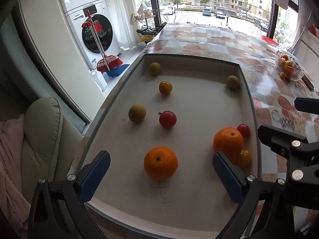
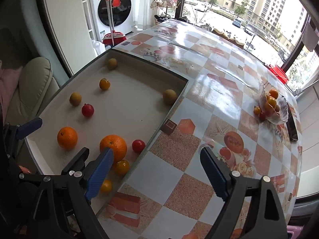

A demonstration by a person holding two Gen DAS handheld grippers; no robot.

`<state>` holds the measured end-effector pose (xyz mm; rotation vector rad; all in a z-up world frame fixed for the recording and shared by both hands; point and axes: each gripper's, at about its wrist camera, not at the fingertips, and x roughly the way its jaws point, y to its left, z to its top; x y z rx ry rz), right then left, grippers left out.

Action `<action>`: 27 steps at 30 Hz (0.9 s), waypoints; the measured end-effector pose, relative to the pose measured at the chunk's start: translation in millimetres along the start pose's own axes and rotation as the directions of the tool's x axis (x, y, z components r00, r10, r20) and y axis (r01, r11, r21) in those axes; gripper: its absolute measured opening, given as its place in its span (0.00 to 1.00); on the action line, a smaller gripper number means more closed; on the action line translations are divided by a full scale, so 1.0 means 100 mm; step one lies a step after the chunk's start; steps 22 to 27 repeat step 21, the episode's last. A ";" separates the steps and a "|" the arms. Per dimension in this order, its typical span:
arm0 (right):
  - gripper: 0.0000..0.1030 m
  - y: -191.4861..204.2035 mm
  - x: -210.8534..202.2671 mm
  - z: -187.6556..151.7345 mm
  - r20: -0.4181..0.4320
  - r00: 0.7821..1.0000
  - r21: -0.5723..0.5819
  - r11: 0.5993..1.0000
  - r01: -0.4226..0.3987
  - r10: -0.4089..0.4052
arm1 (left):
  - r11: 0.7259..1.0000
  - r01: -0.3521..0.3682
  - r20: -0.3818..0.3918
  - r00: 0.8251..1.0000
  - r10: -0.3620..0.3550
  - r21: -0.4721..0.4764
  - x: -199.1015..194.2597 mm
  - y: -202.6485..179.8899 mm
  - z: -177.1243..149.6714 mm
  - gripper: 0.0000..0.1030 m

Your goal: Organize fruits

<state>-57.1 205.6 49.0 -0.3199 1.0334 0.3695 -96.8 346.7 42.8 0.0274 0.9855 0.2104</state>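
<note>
A shallow grey tray (image 1: 199,103) (image 2: 129,107) holds loose fruit. Two oranges lie near its front: one (image 1: 160,162) (image 2: 67,138) between my left gripper's fingers, one (image 1: 228,141) (image 2: 113,146) by the right wall. Red tomatoes (image 1: 167,119) (image 1: 243,130), yellow tomatoes (image 1: 165,87) (image 2: 121,167) and brown longans (image 1: 137,113) (image 1: 232,82) are scattered. My left gripper (image 1: 161,176) is open and empty above the tray's front. My right gripper (image 2: 157,177) is open and empty over the tablecloth beside the tray. A glass bowl (image 2: 279,111) (image 1: 295,73) with small tomatoes stands far right.
The table carries a glossy patterned tablecloth (image 2: 219,79). A dark flat object (image 2: 292,127) lies beside the bowl. A red box (image 2: 279,72) sits at the far table edge. A beige chair (image 1: 43,139) stands left of the table. A washing machine (image 1: 95,33) and red broom (image 1: 109,61) stand behind.
</note>
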 end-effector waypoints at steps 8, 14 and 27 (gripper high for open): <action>0.88 0.00 -0.05 -0.03 0.000 1.000 0.011 1.000 -0.029 0.029 | 1.000 -0.010 0.001 1.000 0.010 0.013 -0.06 -0.03 -0.03 1.00; 0.88 0.03 -0.09 -0.07 0.000 0.999 -0.001 0.999 -0.051 0.051 | 1.000 -0.018 -0.006 1.000 0.018 0.011 -0.08 -0.05 -0.05 1.00; 0.88 0.01 -0.15 -0.12 0.009 0.996 0.009 0.996 -0.085 0.085 | 1.000 -0.010 0.036 0.999 0.009 0.026 -0.20 -0.06 -0.07 1.00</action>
